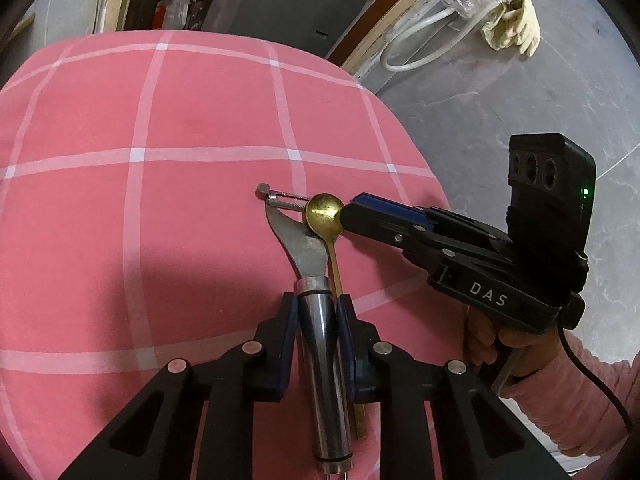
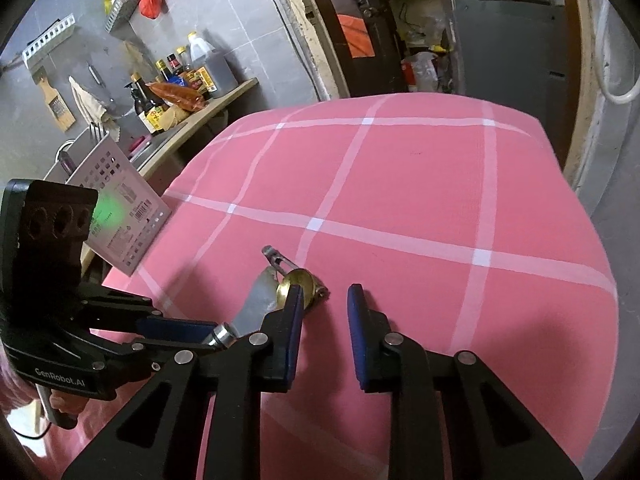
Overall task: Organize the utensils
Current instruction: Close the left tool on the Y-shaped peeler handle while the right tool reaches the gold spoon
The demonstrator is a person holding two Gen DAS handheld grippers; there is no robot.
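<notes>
A steel peeler [image 1: 316, 280] and a thin gold spoon [image 1: 324, 210] lie side by side, held together between the blue pads of my left gripper [image 1: 318, 320], which is shut on their handles over the pink checked cloth [image 1: 160, 208]. My right gripper [image 2: 325, 300] is open; in the left wrist view its tips [image 1: 352, 212] sit right against the spoon's bowl. In the right wrist view the spoon bowl [image 2: 298, 280] and peeler head [image 2: 260, 296] lie beside my left finger [image 2: 294, 320], outside the gap.
A white perforated utensil holder [image 2: 120, 200] with forks stands at the cloth's left edge. Behind it a counter carries sauce bottles [image 2: 180, 80]. Grey floor with a hose and gloves [image 1: 508, 20] lies beyond the table's right edge.
</notes>
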